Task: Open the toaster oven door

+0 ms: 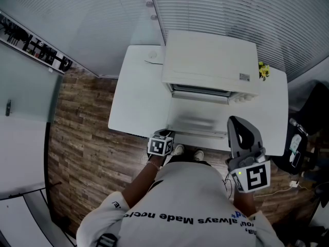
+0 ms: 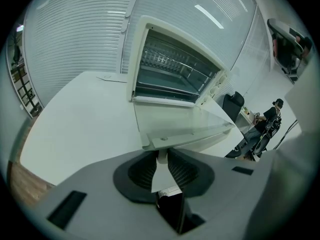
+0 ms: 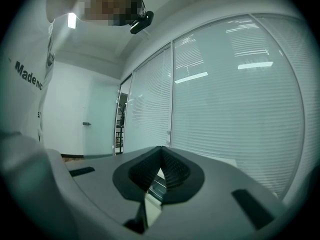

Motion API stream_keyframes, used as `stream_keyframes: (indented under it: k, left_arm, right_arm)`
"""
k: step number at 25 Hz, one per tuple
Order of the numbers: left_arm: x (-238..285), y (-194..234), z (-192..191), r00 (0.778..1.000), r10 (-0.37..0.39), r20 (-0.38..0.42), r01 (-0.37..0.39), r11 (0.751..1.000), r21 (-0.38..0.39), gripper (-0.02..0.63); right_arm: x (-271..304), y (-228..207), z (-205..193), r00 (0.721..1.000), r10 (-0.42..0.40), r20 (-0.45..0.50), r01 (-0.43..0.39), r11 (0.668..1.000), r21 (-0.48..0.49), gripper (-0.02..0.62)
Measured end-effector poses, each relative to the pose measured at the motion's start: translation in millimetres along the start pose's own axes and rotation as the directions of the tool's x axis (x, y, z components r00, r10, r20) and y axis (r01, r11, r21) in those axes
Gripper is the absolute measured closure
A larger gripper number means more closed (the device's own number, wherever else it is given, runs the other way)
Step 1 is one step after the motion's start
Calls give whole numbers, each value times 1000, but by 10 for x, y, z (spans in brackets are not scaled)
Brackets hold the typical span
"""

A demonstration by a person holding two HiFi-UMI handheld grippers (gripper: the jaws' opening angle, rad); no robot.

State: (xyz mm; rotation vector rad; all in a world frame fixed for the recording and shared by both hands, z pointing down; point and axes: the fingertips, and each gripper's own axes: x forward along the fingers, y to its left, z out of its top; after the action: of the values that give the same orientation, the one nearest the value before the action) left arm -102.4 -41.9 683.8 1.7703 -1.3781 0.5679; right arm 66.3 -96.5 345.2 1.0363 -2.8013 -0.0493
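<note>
Holding door handle [image 2: 190, 135] by its left post, my left gripper [image 2: 162, 156] had fingers narrow, low at table [image 1: 133, 102] near edge. Door [image 2: 175, 119] lay flat open, its front edge close to that edge. Toaster oven [image 1: 211, 60] sat at table back by blinds [image 1: 231, 9]; open tabletop left. Right gripper [image 3: 160, 168] pointed up, fingers closed on nothing. Shirt [image 1: 180, 199] read "always Made".

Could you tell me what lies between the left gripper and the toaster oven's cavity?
The lowered glass door, whose handle the left gripper clasps; the left gripper view shows it.
</note>
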Motion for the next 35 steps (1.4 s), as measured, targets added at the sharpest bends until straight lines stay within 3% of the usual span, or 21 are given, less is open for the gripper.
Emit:
stream_keyframes:
  k: [35]
  left_arm:
    - [284, 106, -391, 993, -10, -115, 4, 999, -49, 525]
  right_arm:
    - [70, -70, -39, 1000, 1, -18, -1, 1000, 1, 588]
